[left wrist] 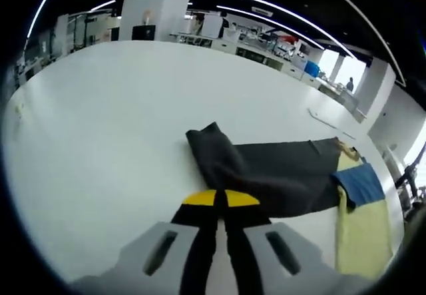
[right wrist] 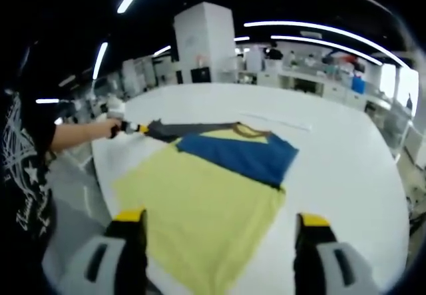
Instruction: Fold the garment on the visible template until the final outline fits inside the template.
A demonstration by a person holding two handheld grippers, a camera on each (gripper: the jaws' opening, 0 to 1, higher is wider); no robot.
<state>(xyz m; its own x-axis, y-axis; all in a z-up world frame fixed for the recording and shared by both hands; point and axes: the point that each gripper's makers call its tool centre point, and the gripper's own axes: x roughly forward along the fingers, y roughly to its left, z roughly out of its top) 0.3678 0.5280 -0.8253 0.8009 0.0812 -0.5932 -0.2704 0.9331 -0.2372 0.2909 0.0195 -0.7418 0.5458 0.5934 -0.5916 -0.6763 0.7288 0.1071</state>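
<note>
1. In the right gripper view we see the yellow, blue and black short-sleeved garment (right wrist: pixel 213 202) spread flat on the large white table (right wrist: pixel 346 155); its yellow body lies toward 6 o'clock, its blue chest band (right wrist: pixel 243 155) near centre, and its black sleeve (right wrist: pixel 186 130) stretches toward 10 o'clock.
2. The right gripper (right wrist: pixel 219 232) hovers over the yellow hem with its yellow-tipped jaws spread wide apart, grasping nothing.
3. In the left gripper view the left gripper (left wrist: pixel 219 205) has its jaws pressed together at the edge of the black sleeve (left wrist: pixel 266 175); we judge it pinches the cloth, though the contact itself is hidden.
4. The right gripper view confirms this gripper (right wrist: pixel 133 128) at the sleeve's tip at 10 o'clock, with a person's hand behind it.
5. We cannot make out any template outline.
6. We judge the sleeve fold to be in hand. The next move calls for carrying the sleeve inward across the body, toward the blue band.
</note>
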